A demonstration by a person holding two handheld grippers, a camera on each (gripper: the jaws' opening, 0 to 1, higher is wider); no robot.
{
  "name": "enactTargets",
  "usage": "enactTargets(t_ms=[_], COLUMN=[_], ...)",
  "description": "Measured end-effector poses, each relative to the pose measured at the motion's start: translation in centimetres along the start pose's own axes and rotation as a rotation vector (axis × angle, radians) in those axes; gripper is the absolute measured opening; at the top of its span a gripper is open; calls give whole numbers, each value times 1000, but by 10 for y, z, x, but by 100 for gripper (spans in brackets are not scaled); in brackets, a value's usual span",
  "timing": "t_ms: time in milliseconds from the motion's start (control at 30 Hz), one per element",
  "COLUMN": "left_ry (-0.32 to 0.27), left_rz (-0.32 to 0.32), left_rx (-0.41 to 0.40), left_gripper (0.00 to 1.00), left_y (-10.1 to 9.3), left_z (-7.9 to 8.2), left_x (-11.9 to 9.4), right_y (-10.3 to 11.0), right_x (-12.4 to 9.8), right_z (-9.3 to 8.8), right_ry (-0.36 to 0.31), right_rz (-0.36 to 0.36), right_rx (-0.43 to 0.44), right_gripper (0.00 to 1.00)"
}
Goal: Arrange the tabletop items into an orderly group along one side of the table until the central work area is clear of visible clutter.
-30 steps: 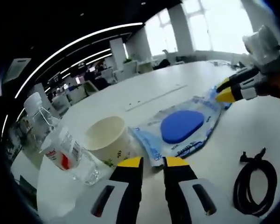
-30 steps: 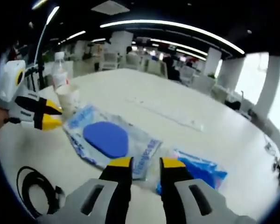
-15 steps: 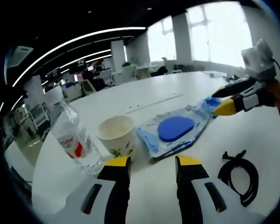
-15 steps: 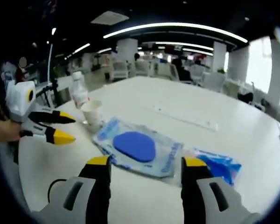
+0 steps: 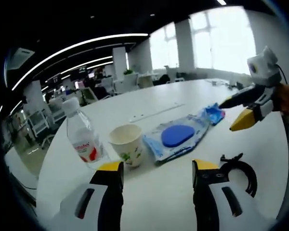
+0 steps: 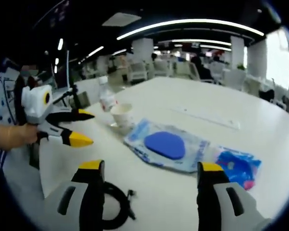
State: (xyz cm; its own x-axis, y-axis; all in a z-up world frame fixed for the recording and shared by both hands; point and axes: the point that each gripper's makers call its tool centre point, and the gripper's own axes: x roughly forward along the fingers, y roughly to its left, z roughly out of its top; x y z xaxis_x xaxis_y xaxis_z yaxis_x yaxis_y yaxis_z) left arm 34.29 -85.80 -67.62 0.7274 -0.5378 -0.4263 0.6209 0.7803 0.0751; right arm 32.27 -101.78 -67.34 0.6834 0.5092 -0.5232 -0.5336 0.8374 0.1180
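Observation:
On the white table [image 5: 159, 192] stand a capped water bottle [image 5: 83, 140] and a paper cup [image 5: 126, 144], side by side. A clear packet with a blue oval pad [image 5: 178, 136] lies beyond the cup, and a smaller blue packet [image 5: 213, 113] at its far end. A coiled black cable [image 5: 238, 172] lies near my left gripper [image 5: 156, 171], which is open and holds nothing. My right gripper [image 6: 151, 168] is open too, above the table. In the right gripper view I see the bottle [image 6: 106, 97], cup [image 6: 122, 115], pad packet [image 6: 168, 147], blue packet [image 6: 238, 166] and cable [image 6: 114, 207].
The other gripper [image 5: 248, 108] enters the left gripper view from the right, open, and the left one [image 6: 70, 127] enters the right gripper view, held by a hand [image 6: 9, 137]. Office desks and chairs [image 6: 139, 72] stand behind the table.
Both grippers have opened wider and pulled back from the packets. Both views now take in more of the table, with the bottle standing upright in the picture.

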Motion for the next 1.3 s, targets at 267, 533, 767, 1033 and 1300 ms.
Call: enactTargets(t_ms=[267, 533, 767, 1033, 1300], left_ry=[-1, 8, 12, -6, -7], left_rz=[2, -1, -4, -10, -27], left_rx=[-23, -17, 11, 34, 44], left_gripper=[66, 77, 85, 88, 96], left_y=[4, 5, 7, 5, -2], left_z=[-4, -15, -22, -24, -26], left_x=[-18, -38, -50, -66, -81], right_y=[25, 43, 52, 59, 67], right_x=[-8, -14, -18, -21, -24], right_z=[-8, -23, -39, -52, -62], right_ry=[24, 42, 72, 95, 103], right_rz=[74, 110, 127, 139, 150], right_rx=[-2, -18, -29, -36, -33], right_gripper=[85, 88, 89, 89, 88])
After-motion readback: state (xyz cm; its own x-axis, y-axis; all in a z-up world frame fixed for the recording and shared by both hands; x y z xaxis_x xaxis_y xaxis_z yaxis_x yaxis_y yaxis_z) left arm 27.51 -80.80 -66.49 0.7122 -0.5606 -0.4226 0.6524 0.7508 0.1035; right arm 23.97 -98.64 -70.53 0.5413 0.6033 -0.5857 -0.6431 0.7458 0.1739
